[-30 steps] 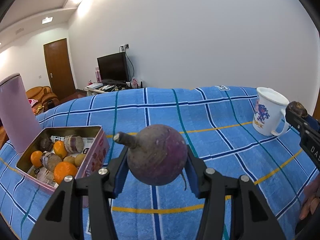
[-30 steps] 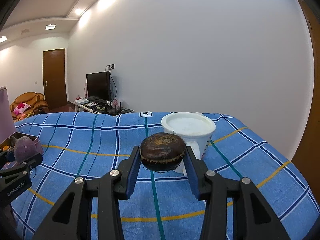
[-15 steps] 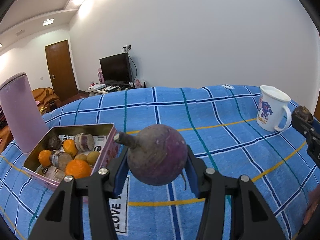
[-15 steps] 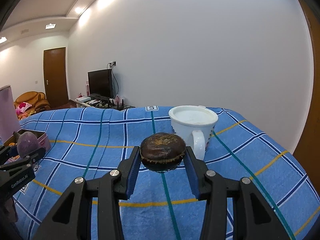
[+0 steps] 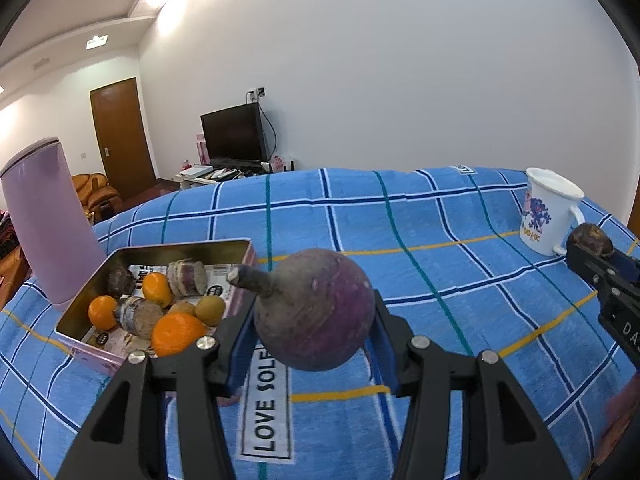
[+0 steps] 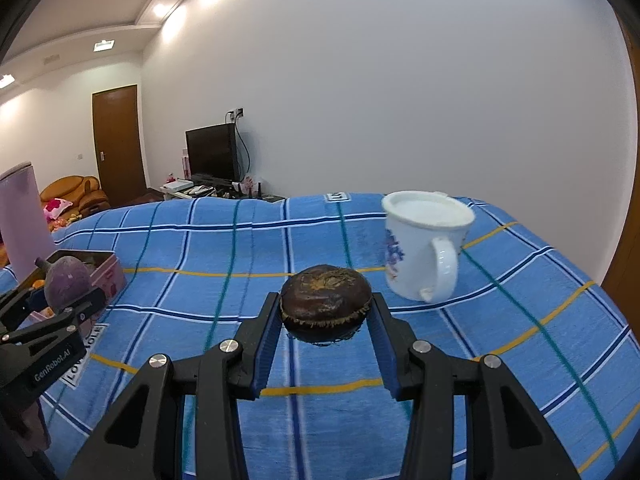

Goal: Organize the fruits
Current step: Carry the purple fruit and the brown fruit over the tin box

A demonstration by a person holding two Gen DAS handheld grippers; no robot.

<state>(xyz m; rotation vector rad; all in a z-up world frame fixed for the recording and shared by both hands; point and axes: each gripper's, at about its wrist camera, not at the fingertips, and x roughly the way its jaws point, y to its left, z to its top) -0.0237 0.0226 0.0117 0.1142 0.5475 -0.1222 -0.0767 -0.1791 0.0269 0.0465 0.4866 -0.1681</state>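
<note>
Blue plaid cloth (image 5: 420, 216) covered the whole surface, wide bare stretch in the middle between both grippers; far edge dropped off toward the white wall, right edge fell away past the white mug (image 6: 424, 248). Open tin box (image 5: 120, 264) sat at the left, beside a tall pink canister (image 5: 48, 224), holding oranges (image 5: 176, 332) and cut root pieces. Left gripper (image 5: 314, 344) hung above the cloth just right of the box's near corner, fingers pinching a round purple turnip (image 5: 316, 316) at its two sides, stem pointing left toward the box; turnip off the cloth, not over the box. Right gripper (image 6: 326, 328) was raised over the cloth near the mug, mug just ahead and to the right, not touching. Its fingers clamped a flat dark brown water chestnut (image 6: 326, 304) side to side, held clear of the cloth with its shadow beneath. The two grippers were well apart, open cloth between.
</note>
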